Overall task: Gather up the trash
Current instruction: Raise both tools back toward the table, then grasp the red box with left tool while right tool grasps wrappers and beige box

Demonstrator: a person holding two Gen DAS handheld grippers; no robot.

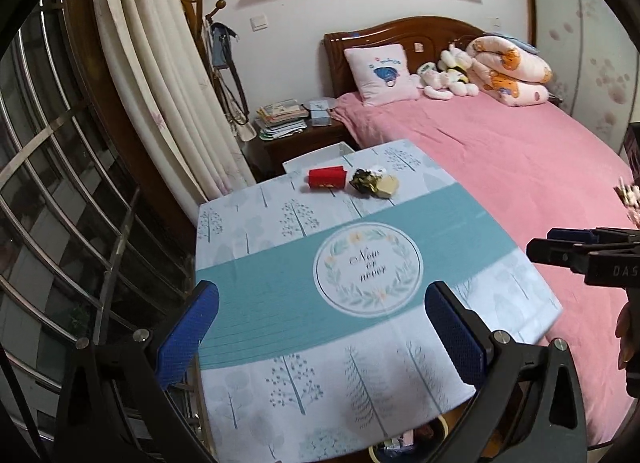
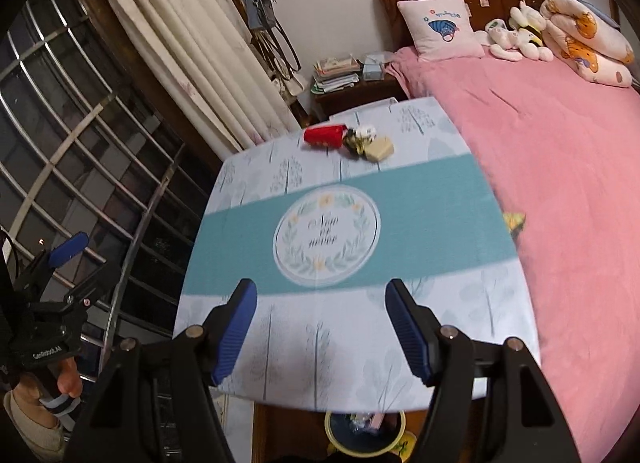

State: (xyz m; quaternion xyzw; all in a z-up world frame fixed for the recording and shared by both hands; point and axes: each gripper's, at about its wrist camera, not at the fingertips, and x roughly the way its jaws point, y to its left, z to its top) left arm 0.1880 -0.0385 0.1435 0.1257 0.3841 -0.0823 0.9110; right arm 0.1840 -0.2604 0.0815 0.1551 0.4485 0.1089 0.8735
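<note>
Red paper cup [image 2: 323,136], lying sideways beside crumpled wrappers [image 2: 362,141], sits upper centre, well beyond both empty, open grippers: right gripper [image 2: 320,327], left gripper [image 1: 320,339].

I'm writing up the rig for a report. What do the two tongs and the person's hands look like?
Both tongs, left and right, are black plastic frames with silver rivets and ribbed blue pads. White lettering marks each body. The left hand shows a light sleeve and a grey-blue strap.
</note>
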